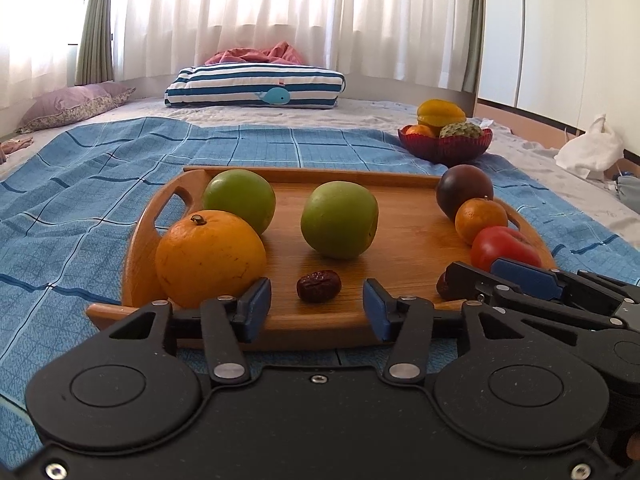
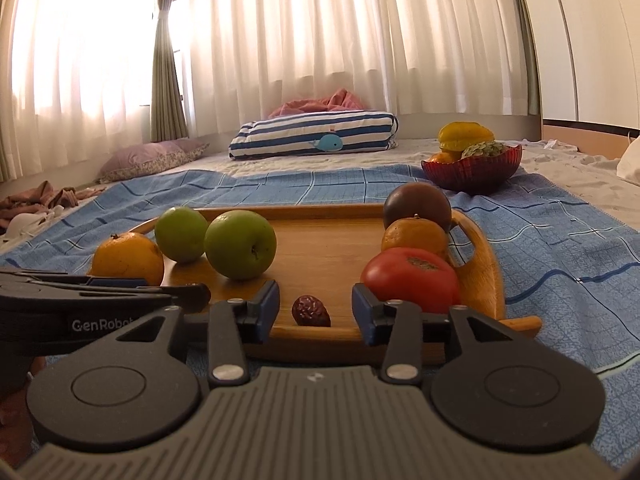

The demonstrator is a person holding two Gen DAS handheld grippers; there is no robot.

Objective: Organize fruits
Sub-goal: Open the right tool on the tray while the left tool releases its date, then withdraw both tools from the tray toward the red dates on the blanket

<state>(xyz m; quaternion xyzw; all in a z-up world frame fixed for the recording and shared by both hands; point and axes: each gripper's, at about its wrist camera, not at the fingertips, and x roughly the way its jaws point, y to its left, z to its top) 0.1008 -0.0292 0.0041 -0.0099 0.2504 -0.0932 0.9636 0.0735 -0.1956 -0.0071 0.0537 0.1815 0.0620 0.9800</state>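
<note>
Bamboo tray (image 1: pixel 400 240): a wooden board with cut-out handles at both ends, lying on a blue checked cloth (image 1: pixel 100 200) on the bed
Fruit on the tray: a big orange (image 1: pixel 210 258) at the near left, touching a green apple (image 1: pixel 240 196) behind it; a second green apple (image 1: pixel 339 220) stands alone near the middle; down the right side run a dark plum (image 1: pixel 464 190), a small tangerine (image 1: pixel 480 220) and a red tomato (image 1: pixel 502 248), each touching the next
Dates: one wrinkled brown date (image 1: pixel 319 287) lies at the near edge in the left view; another date (image 2: pixel 310 311) lies at the near edge in the right view, beside the tomato
Bowl (image 1: pixel 444 146): red ribbed glass, beyond the tray's far right corner on the cloth, holding a yellow starfruit (image 1: pixel 440 112), a scaly green fruit and an orange one
Left gripper (image 1: pixel 317 308): low over the tray's near edge, aimed slightly down; jaws spread, nothing pinched, the date just ahead of the gap
Right gripper (image 2: pixel 315 308): beside the left one, same low tilt; jaws spread and empty, its date sitting ahead of the gap, the right pad near the tomato
Room: a striped whale pillow (image 1: pixel 256 86) and a red blanket at the bed's far end, a lilac pillow at left, white curtains bright with daylight behind
</note>
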